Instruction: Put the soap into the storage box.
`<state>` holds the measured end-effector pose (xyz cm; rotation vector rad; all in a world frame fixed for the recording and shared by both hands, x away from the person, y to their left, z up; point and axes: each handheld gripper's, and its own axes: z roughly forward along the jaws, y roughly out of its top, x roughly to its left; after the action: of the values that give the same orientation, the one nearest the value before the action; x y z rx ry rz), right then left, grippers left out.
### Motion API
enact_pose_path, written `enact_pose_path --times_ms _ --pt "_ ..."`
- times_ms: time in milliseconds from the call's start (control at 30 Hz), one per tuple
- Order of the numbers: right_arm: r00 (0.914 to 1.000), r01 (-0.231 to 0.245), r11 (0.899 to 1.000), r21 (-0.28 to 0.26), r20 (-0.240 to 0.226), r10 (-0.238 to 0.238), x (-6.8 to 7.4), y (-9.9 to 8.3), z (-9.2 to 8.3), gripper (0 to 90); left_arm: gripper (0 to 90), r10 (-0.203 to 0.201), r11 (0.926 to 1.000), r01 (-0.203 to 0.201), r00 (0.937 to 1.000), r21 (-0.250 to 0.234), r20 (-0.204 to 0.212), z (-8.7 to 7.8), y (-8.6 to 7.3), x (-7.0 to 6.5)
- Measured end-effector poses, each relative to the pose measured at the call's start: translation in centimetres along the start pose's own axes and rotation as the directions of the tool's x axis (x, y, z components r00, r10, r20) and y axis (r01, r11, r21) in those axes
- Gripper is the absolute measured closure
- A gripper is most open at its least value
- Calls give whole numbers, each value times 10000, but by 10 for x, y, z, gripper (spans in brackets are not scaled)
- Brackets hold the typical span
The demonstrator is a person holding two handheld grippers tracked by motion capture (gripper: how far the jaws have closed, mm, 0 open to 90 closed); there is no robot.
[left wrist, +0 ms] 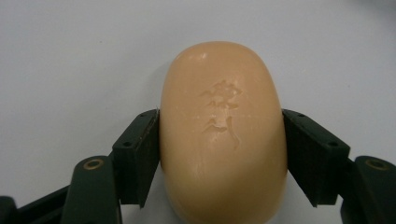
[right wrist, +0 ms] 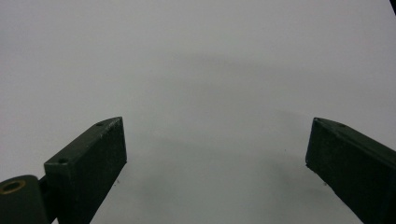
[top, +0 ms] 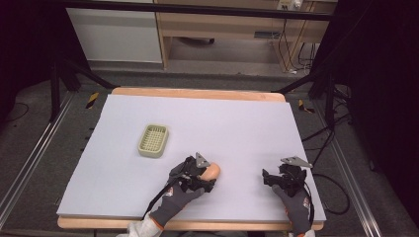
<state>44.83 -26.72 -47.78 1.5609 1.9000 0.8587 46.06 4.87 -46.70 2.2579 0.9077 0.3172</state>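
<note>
A peach-coloured soap bar (left wrist: 222, 130) with a stamped mark lies on the pale lilac table mat (top: 237, 123). My left gripper (left wrist: 222, 144) is shut on it, one black pad pressed to each long side. In the high view the soap bar (top: 213, 171) sticks out past my left gripper (top: 206, 177) near the table's front middle. A light green slotted soap dish (top: 153, 140) sits apart from it, to the left and farther back. My right gripper (top: 269, 178) rests low at the front right. Its jaws stand wide apart over bare mat, and the right gripper (right wrist: 217, 149) is open.
The mat covers a wooden tabletop whose edge (top: 197, 92) shows at the back and front. Black frame legs and cables (top: 321, 133) stand off the table's right side. A wooden cabinet (top: 222, 29) is on the floor beyond.
</note>
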Motion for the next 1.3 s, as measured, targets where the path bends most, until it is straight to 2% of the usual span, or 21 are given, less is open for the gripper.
enact_pose_path --times_ms 400,1300 --pt "10000 64 10000 23 -43 -64 1 0 1 55 311 4 9999 -3 10000 -163 77 -10 2 6" --pt "9999 106 9999 -37 -57 -106 1 0 0 54 312 -357 9978 354 9994 -558 -44 -40 3 30"
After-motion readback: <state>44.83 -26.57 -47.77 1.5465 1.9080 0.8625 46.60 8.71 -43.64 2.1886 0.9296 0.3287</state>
